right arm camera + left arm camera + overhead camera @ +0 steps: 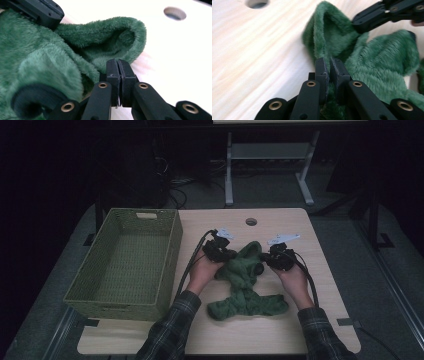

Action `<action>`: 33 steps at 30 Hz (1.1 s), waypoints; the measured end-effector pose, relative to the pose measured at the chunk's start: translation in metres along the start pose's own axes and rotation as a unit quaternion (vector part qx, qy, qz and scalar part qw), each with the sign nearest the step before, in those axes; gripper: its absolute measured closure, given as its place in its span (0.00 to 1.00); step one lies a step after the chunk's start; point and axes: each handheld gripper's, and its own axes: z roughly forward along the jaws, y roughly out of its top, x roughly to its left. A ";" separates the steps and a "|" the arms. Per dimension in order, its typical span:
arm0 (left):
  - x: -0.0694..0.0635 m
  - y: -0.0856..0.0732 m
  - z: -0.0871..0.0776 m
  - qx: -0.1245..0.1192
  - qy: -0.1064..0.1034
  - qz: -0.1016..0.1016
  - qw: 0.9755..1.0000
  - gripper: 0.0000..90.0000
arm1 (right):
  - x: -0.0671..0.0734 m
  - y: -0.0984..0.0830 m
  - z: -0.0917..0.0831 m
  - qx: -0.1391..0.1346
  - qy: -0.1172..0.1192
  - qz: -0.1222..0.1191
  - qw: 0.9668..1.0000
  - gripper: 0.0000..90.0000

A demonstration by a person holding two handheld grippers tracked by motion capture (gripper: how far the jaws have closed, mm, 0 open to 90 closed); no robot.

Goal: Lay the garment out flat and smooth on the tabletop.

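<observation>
At the left edge of the counter (pixel 295 330) sits a green woven basket (pixel 170 265), open and with nothing inside, its near corner hanging close to the counter's front-left corner. Just right of it the left claw (pixel 226 254) is pinched tight on a fold of the green fleece garment (pixel 247 297), pile bulging on either side of the closed pads (pixel 322 72). The garment lies bunched in the middle of the counter, its upper part raised into a peak between the two hands and its lower part trailing toward the front edge. Right of the peak the right claw (pixel 267 258) is also clamped nearly flat; from its own camera the pads (pixel 113 72) meet just under the fuzzy rim, apparently nipping a thin edge of the cloth. I'd judge both grips are taken and little else is done: the garment is neither spread nor folded, and the basket holds none of it. There is bare wood behind the hands up to the cable hole (pixel 251 221) at the back edge, and a wide clear strip toward the right edge, while the basket wall crowds any swing to the left.
</observation>
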 end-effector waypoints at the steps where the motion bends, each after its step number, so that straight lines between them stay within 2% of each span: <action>1: 0.002 -0.002 -0.002 -0.001 0.004 -0.004 1.000 0.93 | 0.001 0.001 0.000 -0.004 -0.001 -0.001 1.000 0.98; 9: 0.014 -0.024 -0.005 -0.002 0.020 -0.053 0.998 0.92 | 0.013 0.013 0.007 -0.003 0.003 -0.025 1.000 0.98; 12: 0.018 -0.027 -0.006 -0.004 0.024 -0.063 0.998 0.91 | 0.016 0.014 0.010 -0.003 0.006 -0.031 0.999 0.98; 15: 0.020 -0.026 -0.008 -0.013 0.031 -0.062 0.998 0.83 | 0.019 0.015 0.011 -0.003 0.003 -0.041 0.999 0.98; 20: 0.025 -0.017 -0.006 -0.025 0.023 -0.063 0.997 0.67 | 0.018 0.016 0.012 -0.004 0.006 -0.045 0.999 0.97; 22: 0.027 -0.013 0.000 -0.017 0.021 -0.057 0.998 0.62 | 0.018 0.016 0.012 -0.009 0.007 -0.049 0.999 0.97; 25: 0.031 -0.010 0.012 -0.011 0.005 -0.055 0.998 0.58 | 0.019 0.016 0.013 -0.006 0.009 -0.047 0.999 0.97; 27: 0.032 -0.010 0.020 -0.008 -0.012 -0.061 0.998 0.56 | 0.019 0.016 0.013 -0.005 0.010 -0.048 0.999 0.97; 30: 0.033 -0.013 0.030 0.002 -0.033 -0.063 0.997 0.61 | 0.018 0.016 0.012 -0.010 0.011 -0.047 0.999 0.97; 33: 0.034 -0.015 0.033 0.016 -0.043 -0.058 0.997 0.83 | 0.017 0.016 0.012 -0.010 0.011 -0.051 0.999 0.97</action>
